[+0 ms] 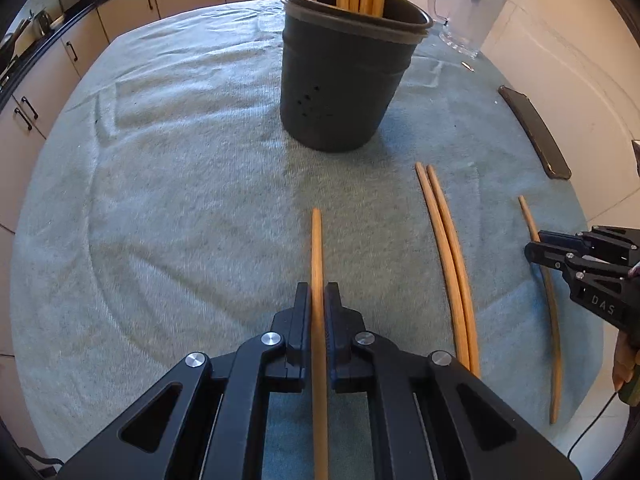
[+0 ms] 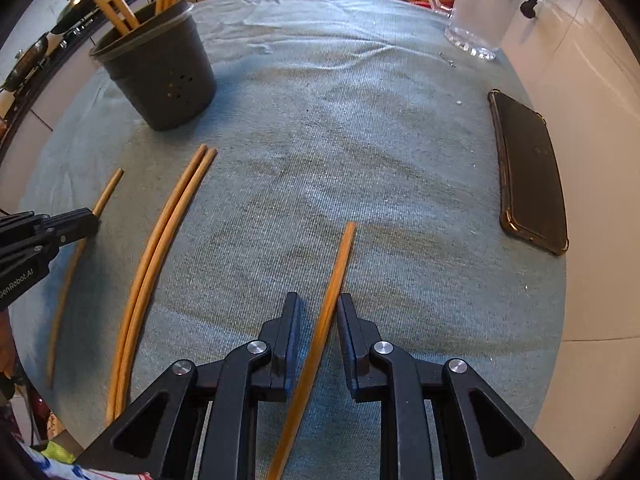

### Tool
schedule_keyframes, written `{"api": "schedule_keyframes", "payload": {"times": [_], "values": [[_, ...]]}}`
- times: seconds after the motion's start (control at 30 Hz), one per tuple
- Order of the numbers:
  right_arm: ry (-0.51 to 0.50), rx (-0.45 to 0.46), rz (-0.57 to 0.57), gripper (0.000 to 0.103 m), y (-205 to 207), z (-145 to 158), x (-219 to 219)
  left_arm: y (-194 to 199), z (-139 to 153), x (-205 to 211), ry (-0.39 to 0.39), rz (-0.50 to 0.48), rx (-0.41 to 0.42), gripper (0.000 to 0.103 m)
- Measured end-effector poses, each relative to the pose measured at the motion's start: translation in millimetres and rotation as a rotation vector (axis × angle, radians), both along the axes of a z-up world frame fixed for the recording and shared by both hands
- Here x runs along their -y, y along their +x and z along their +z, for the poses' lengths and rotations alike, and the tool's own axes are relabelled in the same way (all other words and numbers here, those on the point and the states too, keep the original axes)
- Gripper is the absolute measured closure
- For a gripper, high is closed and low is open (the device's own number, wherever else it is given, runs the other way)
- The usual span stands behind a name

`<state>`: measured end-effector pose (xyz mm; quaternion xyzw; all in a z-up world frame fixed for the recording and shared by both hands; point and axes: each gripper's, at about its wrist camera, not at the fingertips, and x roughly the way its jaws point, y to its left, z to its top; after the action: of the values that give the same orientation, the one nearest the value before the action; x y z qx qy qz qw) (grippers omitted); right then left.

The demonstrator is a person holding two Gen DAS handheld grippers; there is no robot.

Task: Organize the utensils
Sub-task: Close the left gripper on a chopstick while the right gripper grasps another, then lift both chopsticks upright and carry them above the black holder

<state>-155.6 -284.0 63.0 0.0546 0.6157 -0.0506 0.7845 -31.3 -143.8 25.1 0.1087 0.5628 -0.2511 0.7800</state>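
A dark grey holder [image 1: 344,76] with several wooden chopsticks upright in it stands on the teal cloth; it also shows in the right wrist view [image 2: 160,72]. My left gripper [image 1: 318,292] is shut on one chopstick [image 1: 317,248] that lies along the cloth. My right gripper [image 2: 319,304] is open, its fingers on either side of another chopstick [image 2: 340,264] without touching it. A pair of chopsticks [image 1: 448,248] lies between the two grippers; the pair also shows in the right wrist view [image 2: 168,232].
A glass mug [image 2: 480,8] stands at the far right of the table. A black phone [image 2: 532,172] lies near the right edge. Kitchen cabinets [image 1: 120,12] lie beyond the round table's far edge.
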Motion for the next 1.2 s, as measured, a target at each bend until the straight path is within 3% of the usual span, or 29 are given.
{"api": "schedule_keyframes", "payload": {"times": [0.13,0.27,0.37,0.63,0.87,1.2], "values": [[0.019,-0.032,-0.008,0.083,9.4,-0.4,3.2,6.6,-2.1,8.6,-0.004,-0.002,-0.008,0.097],[-0.025,-0.014,-0.002,0.094,10.2,0.0,0.1,4.7,0.7,3.6,-0.034,0.012,0.006,0.097],[-0.011,0.053,-0.012,0.096,0.0,8.7,-3.7,-4.6,17.7,-12.0,-0.095,0.042,0.056,0.097],[-0.033,0.333,-0.027,0.096,-45.2,73.3,-13.0,-47.4,84.0,-51.4,-0.275,0.075,0.250,0.097],[-0.055,0.505,-0.043,0.096,-84.7,107.7,-29.4,-95.3,108.4,-65.7,-0.296,0.059,0.399,0.097],[-0.055,0.602,-0.057,0.096,-118.6,127.6,-38.5,-128.4,125.5,-92.5,-0.349,0.075,0.459,0.097]]}}
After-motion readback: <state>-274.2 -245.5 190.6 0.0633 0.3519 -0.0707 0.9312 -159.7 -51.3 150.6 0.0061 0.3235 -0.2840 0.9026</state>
